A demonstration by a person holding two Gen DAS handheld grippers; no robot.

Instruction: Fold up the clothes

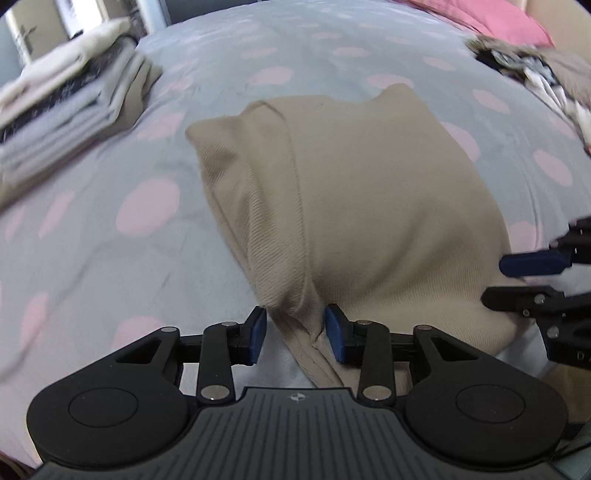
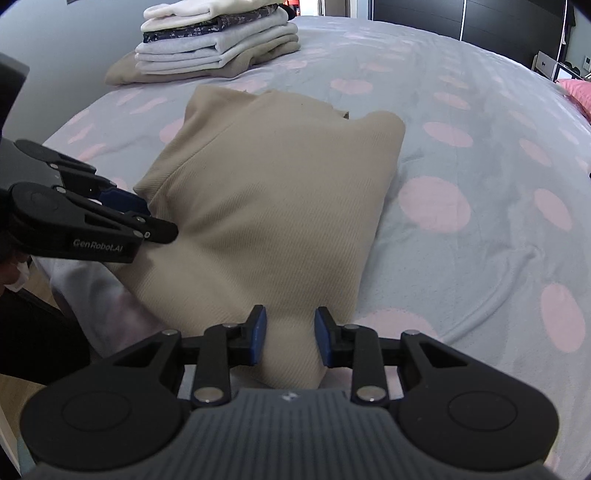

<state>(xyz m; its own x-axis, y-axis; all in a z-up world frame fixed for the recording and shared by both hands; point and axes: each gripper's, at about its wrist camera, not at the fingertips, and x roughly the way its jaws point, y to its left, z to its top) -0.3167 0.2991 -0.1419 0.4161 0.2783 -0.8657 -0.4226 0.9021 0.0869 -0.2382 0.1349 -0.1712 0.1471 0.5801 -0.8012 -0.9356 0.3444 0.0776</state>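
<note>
left wrist view: both tongs (image 1: 295,334) (image 2: 290,336) level, each pinching beige garment (image 1: 369,192) edge

Stack (image 1: 70,96) smeared by blur, cut by the left edge; far clothes heap (image 1: 535,74) blurred too, pieces unreadable; right gripper (image 1: 532,277) clipped at the frame edge; garment's (image 2: 273,206) near corner hidden under the gripper body

A grey bedspread (image 2: 461,177) with pink dots; a pink pillow (image 1: 491,18).

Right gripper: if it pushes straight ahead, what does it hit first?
The beige ribbed-knit garment, already bunched between its fingers. Beyond that lies the grey pink-dotted bedspread; depth unclear.
</note>
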